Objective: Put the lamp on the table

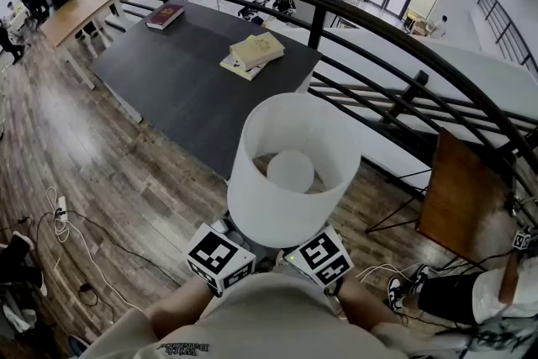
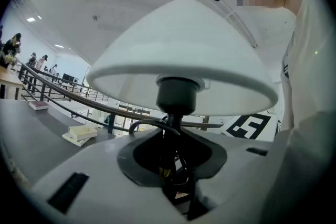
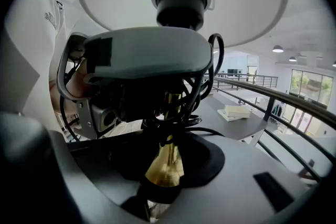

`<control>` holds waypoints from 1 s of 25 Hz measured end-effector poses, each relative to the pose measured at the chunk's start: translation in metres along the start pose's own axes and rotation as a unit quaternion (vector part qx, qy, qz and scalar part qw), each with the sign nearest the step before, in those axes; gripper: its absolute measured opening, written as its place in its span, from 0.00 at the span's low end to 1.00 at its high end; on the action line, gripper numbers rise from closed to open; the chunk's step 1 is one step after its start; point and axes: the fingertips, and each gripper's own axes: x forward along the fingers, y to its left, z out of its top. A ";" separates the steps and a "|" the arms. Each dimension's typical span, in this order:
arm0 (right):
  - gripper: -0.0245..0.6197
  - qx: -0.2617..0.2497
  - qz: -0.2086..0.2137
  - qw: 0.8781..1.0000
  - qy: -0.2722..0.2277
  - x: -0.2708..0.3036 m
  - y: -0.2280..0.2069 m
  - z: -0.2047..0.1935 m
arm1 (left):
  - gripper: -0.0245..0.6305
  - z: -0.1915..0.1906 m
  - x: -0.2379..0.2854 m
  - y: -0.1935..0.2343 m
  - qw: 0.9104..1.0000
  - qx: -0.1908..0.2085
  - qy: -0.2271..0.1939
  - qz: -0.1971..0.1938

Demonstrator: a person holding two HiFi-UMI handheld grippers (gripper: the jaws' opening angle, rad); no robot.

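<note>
The lamp (image 1: 286, 210) hangs in mid-air at the lower centre of the head view, close to the person's chest and above the wooden floor, well short of the dark table (image 1: 181, 76) in the upper left. The step in hand looks like the carry, and doing it well means holding the stem (image 3: 167, 160) plumb, so the wide shade (image 2: 184, 55) does not tip, and aiming for the bare tabletop on the near side of the stack of books (image 1: 254, 53). The looped cord (image 3: 212, 68) should stay clear of the base when it goes down. The left gripper (image 2: 170, 168) and right gripper (image 3: 163, 186) meet from opposite sides under the shade, each pinching the slim stem between part-closed jaws. Both forearms are drawn in at the bottom of the frame, with the marker cubes side by side.
</note>
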 end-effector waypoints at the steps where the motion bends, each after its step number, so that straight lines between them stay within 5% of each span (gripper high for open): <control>1: 0.21 0.002 0.000 1.000 -0.001 0.000 0.000 -0.001 | 0.18 0.000 0.000 0.000 1.000 0.000 0.000 0.001; 25: 0.21 0.016 0.008 1.000 0.009 -0.006 -0.006 -0.017 | 0.18 -0.013 0.013 -0.006 1.000 -0.013 0.011 0.001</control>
